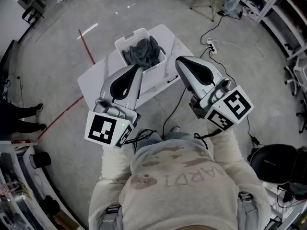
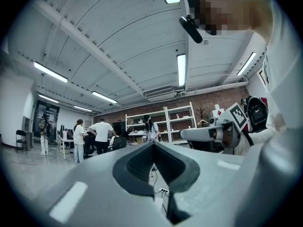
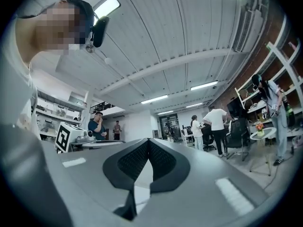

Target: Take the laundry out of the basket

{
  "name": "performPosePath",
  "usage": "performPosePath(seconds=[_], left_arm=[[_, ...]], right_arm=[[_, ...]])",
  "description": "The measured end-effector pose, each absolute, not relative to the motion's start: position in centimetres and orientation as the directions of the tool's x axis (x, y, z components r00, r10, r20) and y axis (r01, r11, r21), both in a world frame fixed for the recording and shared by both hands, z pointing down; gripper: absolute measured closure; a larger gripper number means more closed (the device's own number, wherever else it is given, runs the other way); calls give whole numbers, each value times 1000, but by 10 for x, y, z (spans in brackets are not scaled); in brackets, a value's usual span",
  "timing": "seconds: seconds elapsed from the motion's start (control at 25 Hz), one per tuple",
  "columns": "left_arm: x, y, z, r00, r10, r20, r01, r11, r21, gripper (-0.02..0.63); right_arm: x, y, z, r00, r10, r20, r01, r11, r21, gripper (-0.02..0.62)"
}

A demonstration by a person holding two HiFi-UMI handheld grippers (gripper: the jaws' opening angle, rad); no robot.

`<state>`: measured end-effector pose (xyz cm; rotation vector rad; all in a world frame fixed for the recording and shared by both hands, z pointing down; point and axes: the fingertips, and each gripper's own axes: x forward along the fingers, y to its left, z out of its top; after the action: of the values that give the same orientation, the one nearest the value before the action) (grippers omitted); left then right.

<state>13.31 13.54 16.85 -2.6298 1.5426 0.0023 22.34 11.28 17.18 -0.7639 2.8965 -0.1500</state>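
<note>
A white slatted basket (image 1: 125,41) stands on a small white table (image 1: 93,80) in the head view, with dark grey laundry (image 1: 143,51) piled in it. My left gripper (image 1: 135,70) is held over the table's near side, just short of the basket. My right gripper (image 1: 180,61) hovers by the table's right edge, beside the basket. Both are raised above the table and touch nothing. In the left gripper view the left gripper (image 2: 154,143) has its black pads meeting at the tips with nothing between them; the right gripper (image 3: 148,141) looks the same in its own view. Both cameras face the ceiling.
A red tape line (image 1: 86,46) crosses the floor left of the table. A power strip with cables (image 1: 211,46) lies to the right. A bystander's shoes (image 1: 29,111) show at the left edge, a dark bag (image 1: 273,162) at lower right. People (image 2: 99,136) and shelves (image 2: 165,122) stand farther off.
</note>
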Motion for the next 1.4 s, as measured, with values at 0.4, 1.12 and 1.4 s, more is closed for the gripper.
performPosePath(seconds=[0.4,1.12,1.4], left_arm=[[124,85,183,454,-891,-6,-888,-453,-76,606],[-5,-67,183,568,-823,-5,-820,-566,-83,606],[-46,-97,184,612,-791,-22,-789,-608,-83,606]], right_arm=[[215,61,190,-877,-467,-108,-446,878,-177,568],[63,-85,173,-844,-523,-120,-507,850,-142,568],[22,-113,179,-822,-561,-98,-546,825,-144,568]])
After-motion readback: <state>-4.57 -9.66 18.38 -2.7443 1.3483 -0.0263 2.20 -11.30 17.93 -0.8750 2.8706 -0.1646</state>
